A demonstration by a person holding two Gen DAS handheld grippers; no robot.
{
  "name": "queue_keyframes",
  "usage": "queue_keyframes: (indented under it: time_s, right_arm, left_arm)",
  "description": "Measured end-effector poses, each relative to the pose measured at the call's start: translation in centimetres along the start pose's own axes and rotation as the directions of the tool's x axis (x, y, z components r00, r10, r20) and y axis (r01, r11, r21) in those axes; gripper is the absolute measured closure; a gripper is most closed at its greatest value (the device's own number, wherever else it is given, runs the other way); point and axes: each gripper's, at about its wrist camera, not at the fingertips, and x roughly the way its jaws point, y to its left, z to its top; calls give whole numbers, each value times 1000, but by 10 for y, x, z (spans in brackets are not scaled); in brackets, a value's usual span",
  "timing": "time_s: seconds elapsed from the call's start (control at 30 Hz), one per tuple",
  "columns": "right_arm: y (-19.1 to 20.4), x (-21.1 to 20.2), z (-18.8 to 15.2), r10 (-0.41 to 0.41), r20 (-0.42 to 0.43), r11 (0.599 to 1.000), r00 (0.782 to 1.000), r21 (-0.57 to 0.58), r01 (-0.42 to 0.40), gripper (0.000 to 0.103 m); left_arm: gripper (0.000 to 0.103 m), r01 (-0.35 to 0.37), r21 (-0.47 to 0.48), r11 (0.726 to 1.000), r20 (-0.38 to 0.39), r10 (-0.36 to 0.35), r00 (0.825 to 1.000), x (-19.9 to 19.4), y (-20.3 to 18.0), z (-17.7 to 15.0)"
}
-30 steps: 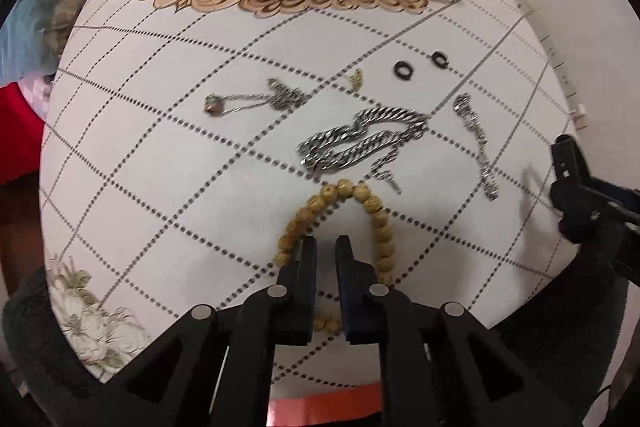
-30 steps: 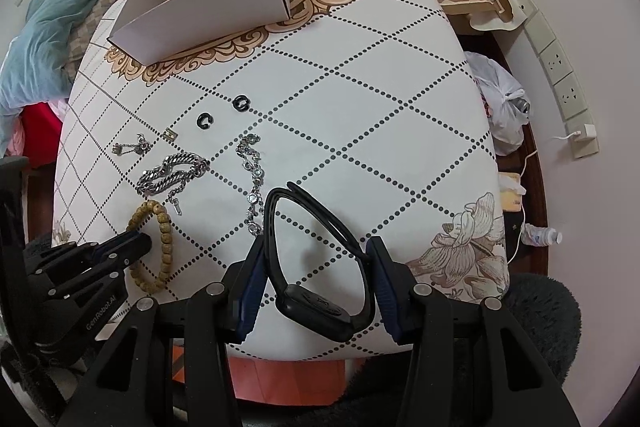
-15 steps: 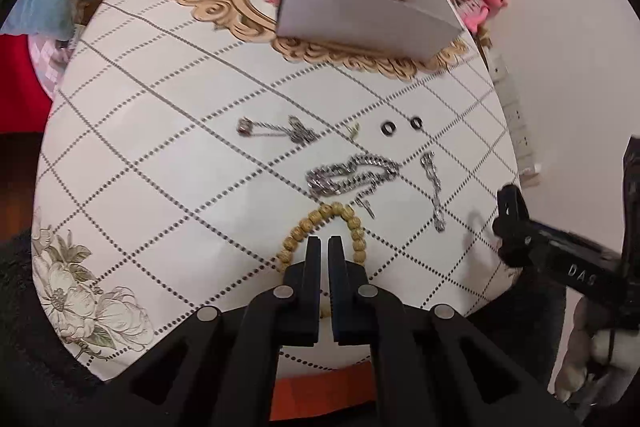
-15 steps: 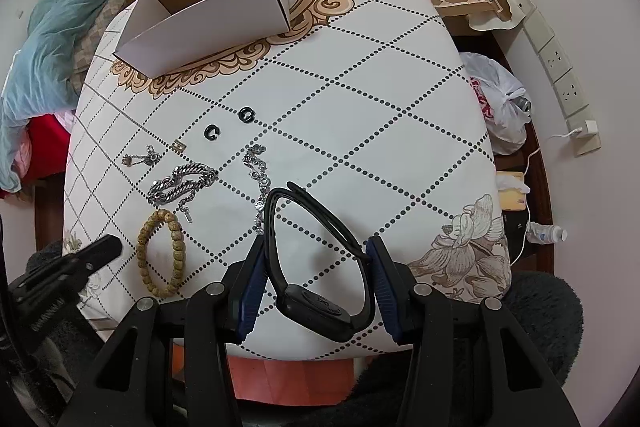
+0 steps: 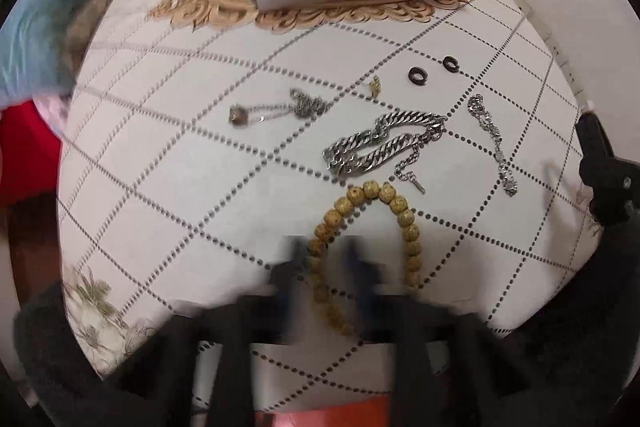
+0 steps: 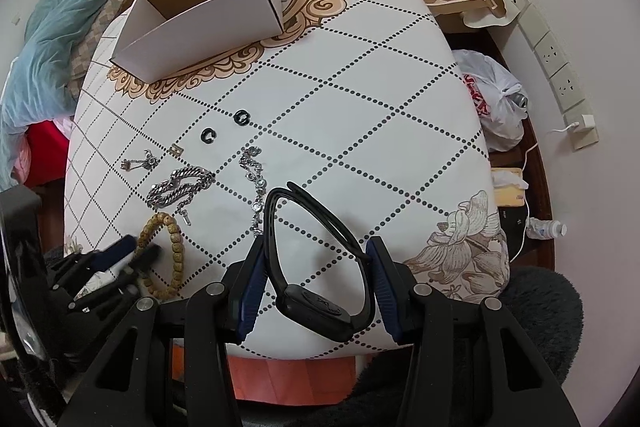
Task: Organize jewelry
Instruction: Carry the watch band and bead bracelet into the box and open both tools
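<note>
Gripping a black wristband (image 6: 316,267) between its tongs, the right gripper (image 6: 316,281) hangs above the table (image 6: 360,99). Straddling the wooden bead bracelet's (image 5: 366,247) left side, the left gripper (image 5: 326,259) looks blurred; its tongs seem slightly apart, probably for lifting toward the empty box (image 6: 208,23).

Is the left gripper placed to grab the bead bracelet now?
Probably yes: the left gripper straddles one side of the bead bracelet, nothing covering it. Its image is blurred, so contact is unclear.
</note>
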Motion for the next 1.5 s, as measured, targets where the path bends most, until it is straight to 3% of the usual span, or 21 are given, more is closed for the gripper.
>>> queue_keyframes:
  time_s: [0.17,0.47,0.7,0.9,1.17,1.3,1.5]
  right_arm:
    - [2,-2,0,9,7,1000,1000,-6,-9,52]
    - [16,-30,12,68,61,998,996,-22,-66,52]
    - [41,-49,49,119,112,992,987,-63,-112,52]
    - [62,-54,114,115,177,990,978,-103,-98,52]
    - [88,-21,198,76,147,985,986,-166,-52,52]
    - [98,4,223,33,109,979,993,-202,-10,52]
    - [102,34,241,26,27,975,999,-223,-19,45]
  left_arm:
    - [97,68,-70,995,6,-68,998,-1,13,-2]
    - [97,208,-138,968,150,-187,971,-68,39,11]
    - [97,282,-132,950,255,-243,936,-114,36,70]
    - [97,292,-107,950,329,-243,912,-136,50,145]
    - [97,312,-133,941,273,-268,924,-98,67,214]
    - [96,314,-157,936,224,-276,935,-72,75,233]
    - [95,264,-221,939,145,-236,961,-47,84,248]
